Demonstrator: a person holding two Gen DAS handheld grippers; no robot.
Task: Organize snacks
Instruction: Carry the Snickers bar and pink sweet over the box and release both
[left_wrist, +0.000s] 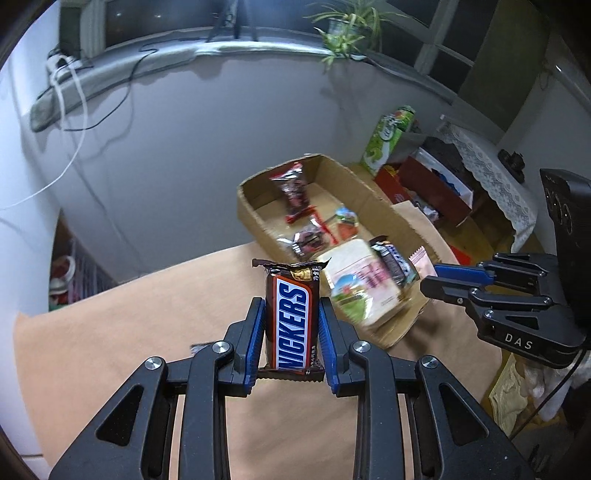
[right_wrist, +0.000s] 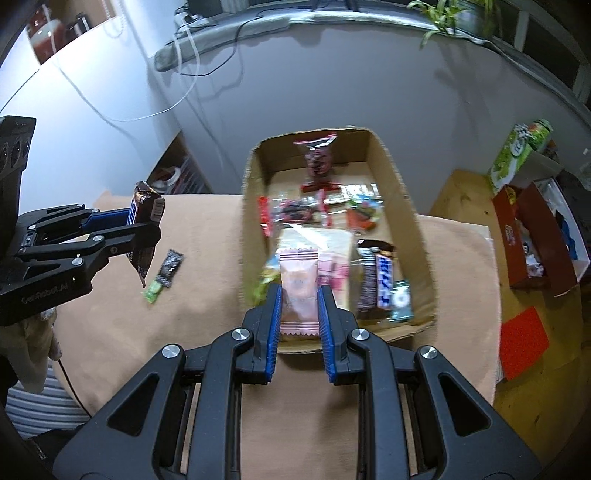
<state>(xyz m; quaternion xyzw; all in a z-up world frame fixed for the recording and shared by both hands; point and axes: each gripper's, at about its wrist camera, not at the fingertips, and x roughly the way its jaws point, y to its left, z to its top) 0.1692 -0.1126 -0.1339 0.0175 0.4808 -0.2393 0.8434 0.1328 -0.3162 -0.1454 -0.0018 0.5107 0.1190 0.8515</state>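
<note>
My left gripper (left_wrist: 291, 306) is shut on a brown Snickers bar (left_wrist: 292, 321), held upright above the tan cloth, short of the cardboard box (left_wrist: 247, 210). From the right wrist view the same bar (right_wrist: 144, 218) hangs in the left gripper (right_wrist: 157, 227) at the left. My right gripper (right_wrist: 299, 291) is shut on a pink snack packet (right_wrist: 298, 291) over the box's near end (right_wrist: 306, 347). The box holds several wrapped snacks, among them a pale bread pack (left_wrist: 354, 284) and a dark bar (right_wrist: 384, 282). In the left view the right gripper (left_wrist: 430, 278) reaches in from the right.
Two small snacks, a black packet (right_wrist: 170, 267) and a green one (right_wrist: 153, 293), lie on the tan cloth (right_wrist: 184, 325) left of the box. A green carton (left_wrist: 388, 138) and red boxes (right_wrist: 532, 240) stand at the right on the floor. A grey wall is behind.
</note>
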